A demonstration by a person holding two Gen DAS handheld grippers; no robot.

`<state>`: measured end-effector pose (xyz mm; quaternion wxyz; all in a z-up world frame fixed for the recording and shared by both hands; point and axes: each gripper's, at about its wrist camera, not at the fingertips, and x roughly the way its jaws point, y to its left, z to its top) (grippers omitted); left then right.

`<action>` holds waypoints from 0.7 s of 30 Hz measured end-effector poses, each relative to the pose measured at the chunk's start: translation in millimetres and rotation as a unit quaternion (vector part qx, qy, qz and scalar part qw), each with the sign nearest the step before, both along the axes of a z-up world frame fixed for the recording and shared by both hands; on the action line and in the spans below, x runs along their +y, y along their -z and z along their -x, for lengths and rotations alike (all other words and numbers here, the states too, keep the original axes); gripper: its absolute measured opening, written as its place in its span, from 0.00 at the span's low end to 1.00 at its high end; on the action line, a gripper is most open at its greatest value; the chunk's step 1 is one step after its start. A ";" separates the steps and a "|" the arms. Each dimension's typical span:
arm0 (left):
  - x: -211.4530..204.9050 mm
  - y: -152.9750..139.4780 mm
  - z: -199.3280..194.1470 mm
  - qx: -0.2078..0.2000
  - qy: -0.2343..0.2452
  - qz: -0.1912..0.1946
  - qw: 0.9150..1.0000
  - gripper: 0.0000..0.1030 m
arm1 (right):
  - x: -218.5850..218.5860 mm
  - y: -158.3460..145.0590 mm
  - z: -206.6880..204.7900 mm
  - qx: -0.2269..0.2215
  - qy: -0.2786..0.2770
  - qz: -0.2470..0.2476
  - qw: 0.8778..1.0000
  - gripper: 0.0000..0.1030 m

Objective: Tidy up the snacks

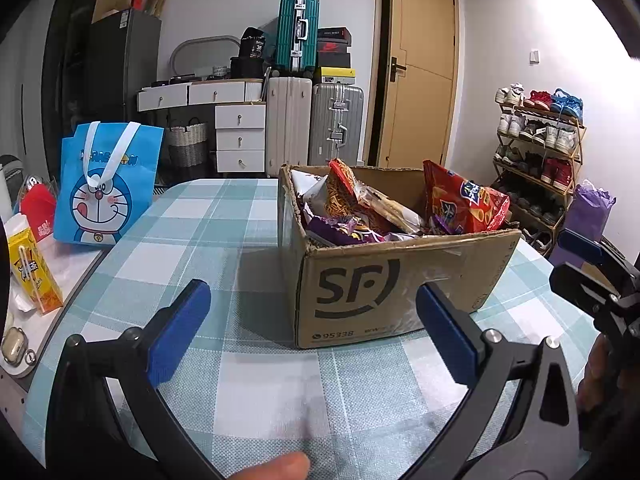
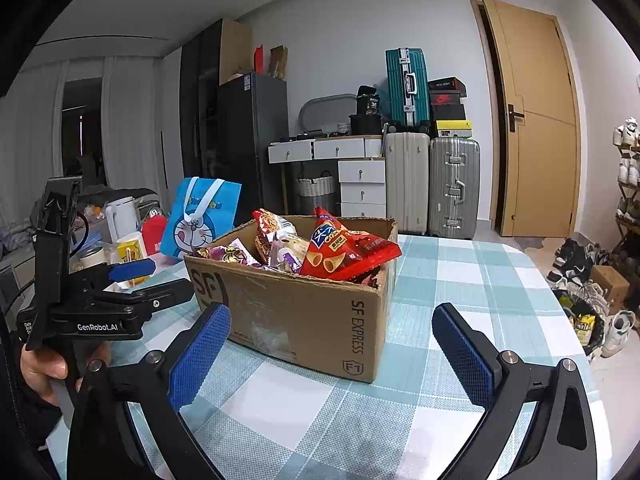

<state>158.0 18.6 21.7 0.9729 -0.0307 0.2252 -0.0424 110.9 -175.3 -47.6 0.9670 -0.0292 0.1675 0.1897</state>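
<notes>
Checked tablecloth (image 1: 224, 240) is carrying the cardboard box (image 1: 384, 280) of snacks at twelve o'clock. Left gripper (image 1: 312, 328) and right gripper (image 2: 328, 356) are hovering wide, empty. Best approach: descend over one upright red chip bag (image 2: 344, 254), pinching its top.

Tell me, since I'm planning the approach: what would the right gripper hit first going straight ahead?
Probably the cardboard box: its near corner sits between the open right gripper fingers, just ahead. Exact depth is unclear.

Bare tablecloth (image 1: 224, 248) left of the snack-crammed box (image 1: 384, 292).
</notes>
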 end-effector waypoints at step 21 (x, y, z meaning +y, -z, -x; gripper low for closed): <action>0.2 0.4 0.2 -0.001 -0.001 0.001 1.000 1.00 | -0.2 0.7 0.0 -0.002 0.001 0.000 1.000 1.00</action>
